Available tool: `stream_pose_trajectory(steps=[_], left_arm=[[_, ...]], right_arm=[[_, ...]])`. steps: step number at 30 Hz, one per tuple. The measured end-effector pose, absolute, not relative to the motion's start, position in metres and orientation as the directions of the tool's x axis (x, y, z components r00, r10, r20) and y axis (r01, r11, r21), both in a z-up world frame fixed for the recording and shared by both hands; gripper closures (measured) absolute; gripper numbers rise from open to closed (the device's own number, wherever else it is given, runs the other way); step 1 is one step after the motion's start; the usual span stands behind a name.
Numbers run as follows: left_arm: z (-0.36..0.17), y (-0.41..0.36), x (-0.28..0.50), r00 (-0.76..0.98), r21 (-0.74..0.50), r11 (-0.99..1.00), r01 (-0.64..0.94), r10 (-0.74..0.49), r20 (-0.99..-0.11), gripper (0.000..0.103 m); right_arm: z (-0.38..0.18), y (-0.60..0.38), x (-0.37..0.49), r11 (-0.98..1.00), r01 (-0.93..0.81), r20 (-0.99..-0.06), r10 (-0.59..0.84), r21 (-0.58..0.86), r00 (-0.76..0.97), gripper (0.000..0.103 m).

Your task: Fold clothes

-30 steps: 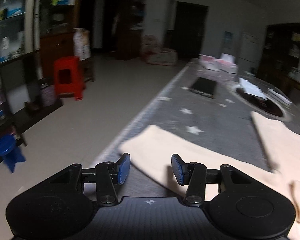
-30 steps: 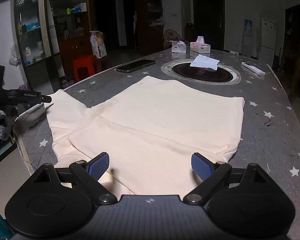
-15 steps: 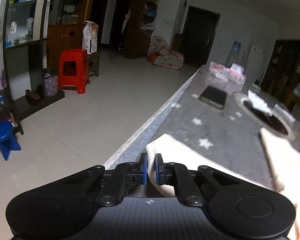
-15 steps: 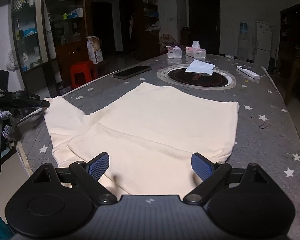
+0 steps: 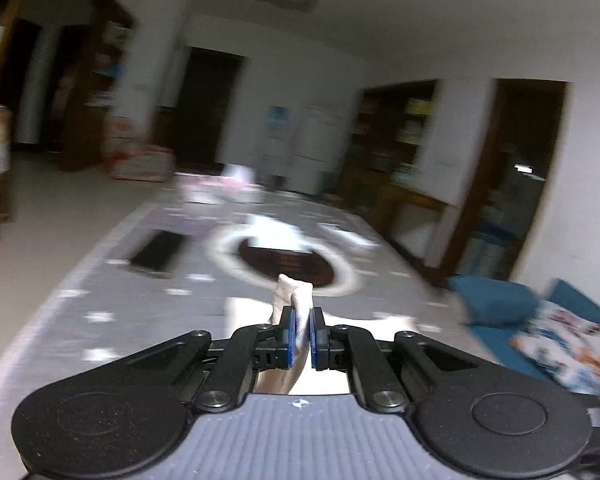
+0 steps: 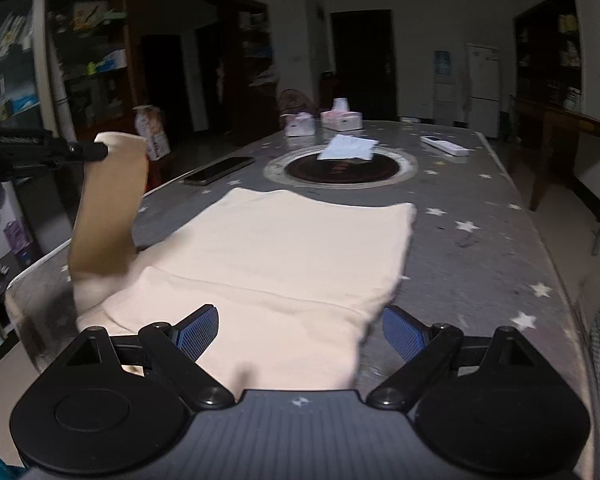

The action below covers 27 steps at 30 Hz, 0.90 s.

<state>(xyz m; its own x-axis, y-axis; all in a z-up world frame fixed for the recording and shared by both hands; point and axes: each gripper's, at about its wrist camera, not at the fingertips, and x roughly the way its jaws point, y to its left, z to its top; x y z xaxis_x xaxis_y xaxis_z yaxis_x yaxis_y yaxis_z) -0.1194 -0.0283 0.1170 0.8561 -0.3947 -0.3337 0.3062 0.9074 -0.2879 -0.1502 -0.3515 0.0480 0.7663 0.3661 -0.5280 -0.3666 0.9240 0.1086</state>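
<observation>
A cream garment (image 6: 284, 252) lies flat on the grey star-patterned table (image 6: 472, 240). My left gripper (image 5: 299, 336) is shut on the end of its sleeve (image 5: 296, 300), which pokes up between the blue pads. In the right wrist view the left gripper (image 6: 96, 151) holds that sleeve (image 6: 112, 208) lifted well above the table's left edge, the cloth hanging down to the garment. My right gripper (image 6: 300, 330) is open and empty, its fingers hovering over the garment's near edge.
A black phone (image 6: 218, 170), a round dark inset with a white cloth (image 6: 348, 148), tissue boxes (image 6: 340, 118) and a white remote (image 6: 444, 146) lie on the far half of the table. Shelves stand to the left; a blue cushion (image 5: 496, 300) lies right.
My left gripper closed on the sleeve end, then lifted it off the table and swung right toward the table's middle. My right gripper stayed open over the near edge.
</observation>
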Motion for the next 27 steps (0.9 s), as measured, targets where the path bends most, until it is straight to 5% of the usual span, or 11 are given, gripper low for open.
stream_pose_trajectory(steps=[7,16,22,27], left_arm=[[0.103,-0.100,-0.112,0.730,-0.319,0.808,0.496,-0.586,-0.350,0.095],[0.062,-0.148,-0.108,0.578,-0.372,0.729,0.575,-0.683,-0.446,0.090],[0.058,-0.140,-0.114,0.562,-0.333,0.725,0.602,-0.682,-0.468,0.072],[0.053,-0.106,-0.115,0.626,-0.284,0.796,0.534,-0.598,-0.500,0.072]], right_arm=[[0.047,-0.389,-0.159,0.955,-0.266,-0.520,0.293,0.129,0.803,0.012],[0.042,-0.413,-0.159,0.972,-0.189,-0.524,0.235,0.141,0.818,0.012],[0.046,-0.405,-0.154,0.966,-0.211,-0.523,0.257,0.146,0.813,0.013],[0.045,-0.387,-0.146,0.948,-0.278,-0.535,0.318,0.155,0.783,0.029]])
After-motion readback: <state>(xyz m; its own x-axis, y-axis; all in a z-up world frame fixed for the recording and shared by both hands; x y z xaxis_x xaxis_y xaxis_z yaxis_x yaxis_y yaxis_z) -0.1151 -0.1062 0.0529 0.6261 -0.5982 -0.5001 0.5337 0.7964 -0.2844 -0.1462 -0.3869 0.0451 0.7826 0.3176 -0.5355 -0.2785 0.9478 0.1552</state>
